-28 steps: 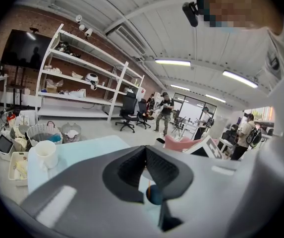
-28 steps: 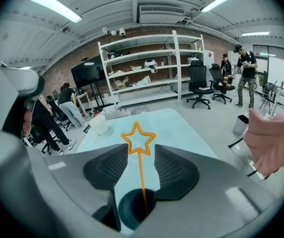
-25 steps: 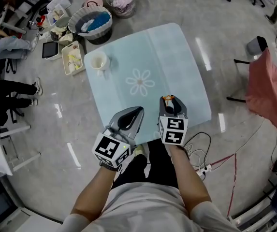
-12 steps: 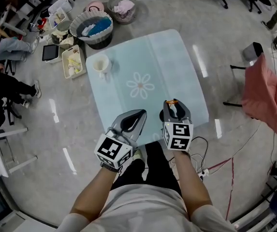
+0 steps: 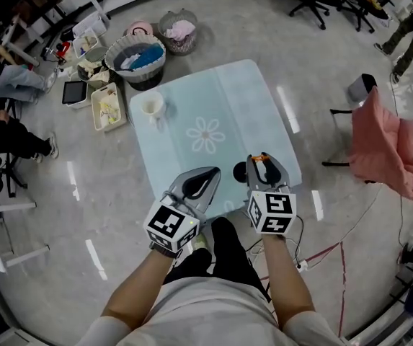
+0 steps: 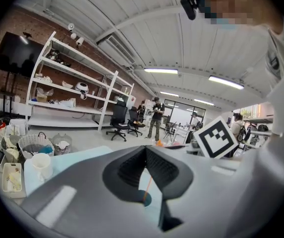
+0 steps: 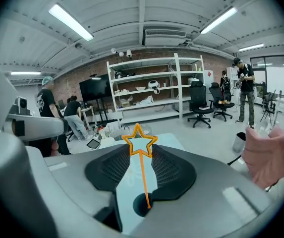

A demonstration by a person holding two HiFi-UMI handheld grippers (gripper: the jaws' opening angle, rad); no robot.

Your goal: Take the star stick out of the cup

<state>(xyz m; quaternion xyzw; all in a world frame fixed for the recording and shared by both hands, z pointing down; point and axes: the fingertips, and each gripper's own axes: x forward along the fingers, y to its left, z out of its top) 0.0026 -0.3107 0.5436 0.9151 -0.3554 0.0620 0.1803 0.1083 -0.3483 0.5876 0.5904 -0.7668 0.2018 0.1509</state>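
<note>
Pale blue and square with rounded corners, the smooth tabletop (image 5: 264, 107) carries a white flower print (image 5: 206, 134) at its centre. On the person's side of that flower, a little to its right, sits the small, round, dark teal cup (image 5: 239, 171). Over it hangs the thin orange star stick (image 7: 143, 177), a straight stem topped by a hollow star outline. The right gripper (image 5: 261, 161) has just been closing, and its ribbed black pads appear to pinch the star's side points, with the stem dangling free between them. Both gripper views put the stem's lower end at the cup's mouth. The lift therefore looks well under way but probably unfinished, since the tip must yet clear the rim. The left gripper (image 6: 145, 148), on the flower's near-left side, has its jaws together on nothing.
</note>
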